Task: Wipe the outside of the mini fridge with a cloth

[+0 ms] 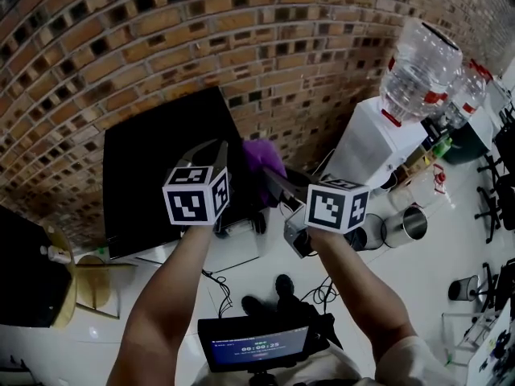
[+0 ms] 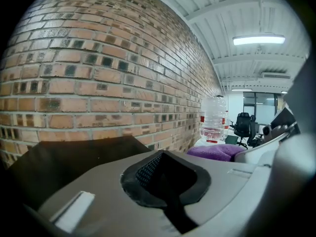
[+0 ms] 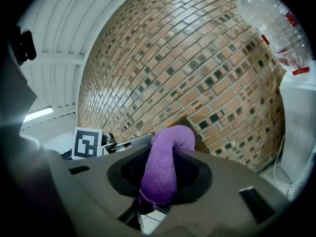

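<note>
A small screen (image 1: 256, 346) sits beneath both forearms. The left gripper (image 2: 165, 181) has its jaws closed on nothing. The right gripper (image 3: 160, 184) pinches the purple cloth (image 3: 165, 162) by the black mini fridge's (image 1: 153, 159) right edge. A water dispenser (image 1: 374, 143) stands near, with open floor (image 1: 434, 272) rightward.

From the head we're looking steeply down onto the fridge (image 1: 145, 159) top and the floor (image 1: 451, 248). The left gripper view sits low, facing along the brick wall (image 2: 98, 73); the right gripper view faces that same wall from close by. All three share the purple cloth (image 1: 261, 158) and water bottle (image 1: 418, 71).
</note>
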Tool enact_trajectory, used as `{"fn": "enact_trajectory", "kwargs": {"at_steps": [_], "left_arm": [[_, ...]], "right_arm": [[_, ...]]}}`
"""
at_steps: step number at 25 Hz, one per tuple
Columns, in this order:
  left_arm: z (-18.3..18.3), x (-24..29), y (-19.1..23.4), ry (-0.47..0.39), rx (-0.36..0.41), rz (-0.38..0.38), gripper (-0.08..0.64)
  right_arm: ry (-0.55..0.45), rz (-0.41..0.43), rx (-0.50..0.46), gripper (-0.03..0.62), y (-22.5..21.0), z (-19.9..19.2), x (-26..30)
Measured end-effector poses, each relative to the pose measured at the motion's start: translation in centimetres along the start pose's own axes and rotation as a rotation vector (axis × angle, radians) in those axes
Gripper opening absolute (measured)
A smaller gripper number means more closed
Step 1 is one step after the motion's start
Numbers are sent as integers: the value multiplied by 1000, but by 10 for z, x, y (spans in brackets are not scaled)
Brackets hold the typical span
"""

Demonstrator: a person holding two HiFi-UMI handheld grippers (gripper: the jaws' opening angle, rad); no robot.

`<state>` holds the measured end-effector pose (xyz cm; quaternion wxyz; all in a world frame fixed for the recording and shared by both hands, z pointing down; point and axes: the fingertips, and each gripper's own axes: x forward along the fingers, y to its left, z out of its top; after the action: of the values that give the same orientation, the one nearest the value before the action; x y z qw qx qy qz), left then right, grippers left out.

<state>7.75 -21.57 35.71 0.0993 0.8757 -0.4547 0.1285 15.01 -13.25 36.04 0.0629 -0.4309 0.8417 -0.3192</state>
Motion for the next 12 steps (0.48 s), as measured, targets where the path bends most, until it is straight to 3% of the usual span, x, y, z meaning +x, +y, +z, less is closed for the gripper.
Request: {"fn": "enact_trajectory", "kwargs": {"at_steps": [12], "left_arm": [[2, -2, 3, -10, -9, 18, 8]], "right_arm": [[-6, 28, 106, 98, -22, -26, -1]]}}
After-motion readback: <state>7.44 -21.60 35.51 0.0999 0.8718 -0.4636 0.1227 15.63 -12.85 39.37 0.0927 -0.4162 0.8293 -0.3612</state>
